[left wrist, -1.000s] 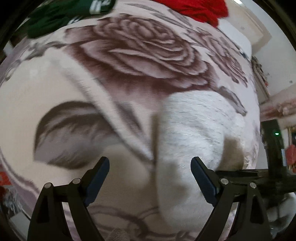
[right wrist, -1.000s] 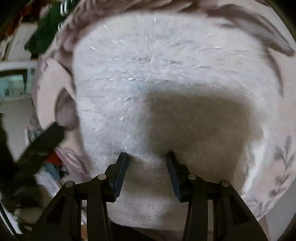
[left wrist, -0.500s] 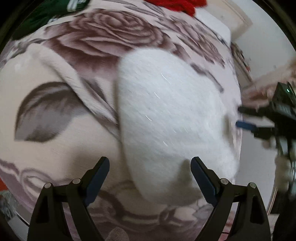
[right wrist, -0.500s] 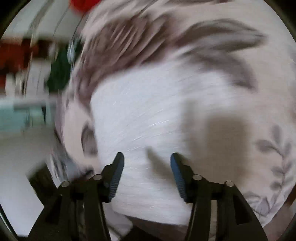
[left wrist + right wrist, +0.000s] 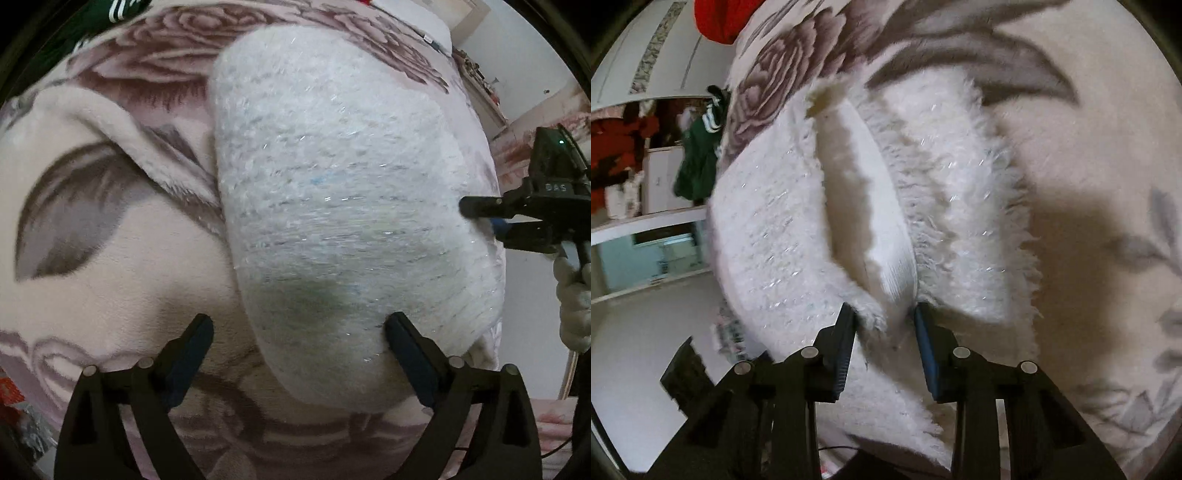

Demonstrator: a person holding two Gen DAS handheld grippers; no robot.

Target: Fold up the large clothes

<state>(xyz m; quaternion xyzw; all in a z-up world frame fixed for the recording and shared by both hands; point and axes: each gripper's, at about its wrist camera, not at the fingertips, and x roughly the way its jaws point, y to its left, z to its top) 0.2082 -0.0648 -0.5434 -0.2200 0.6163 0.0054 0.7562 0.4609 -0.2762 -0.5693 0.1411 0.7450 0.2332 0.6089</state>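
A fluffy white sweater (image 5: 340, 192) with glittery threads lies folded on a bed covered by a pink blanket with a rose print (image 5: 110, 258). My left gripper (image 5: 299, 343) is open, its fingers straddling the sweater's near end. My right gripper (image 5: 884, 328) is at the sweater's edge (image 5: 768, 221), its jaws close together with a fold of the white fabric between them. It also shows in the left wrist view (image 5: 491, 218), at the sweater's right side.
A green garment (image 5: 110, 11) lies at the bed's far left and also shows in the right wrist view (image 5: 698, 155). A red garment (image 5: 720, 18) lies at the far end. The bed's edge and the floor (image 5: 635, 332) are left of my right gripper.
The right gripper has turned and come in at the sweater's side edge, closing on a fold of it. The left gripper has moved closer over the sweater's near end.
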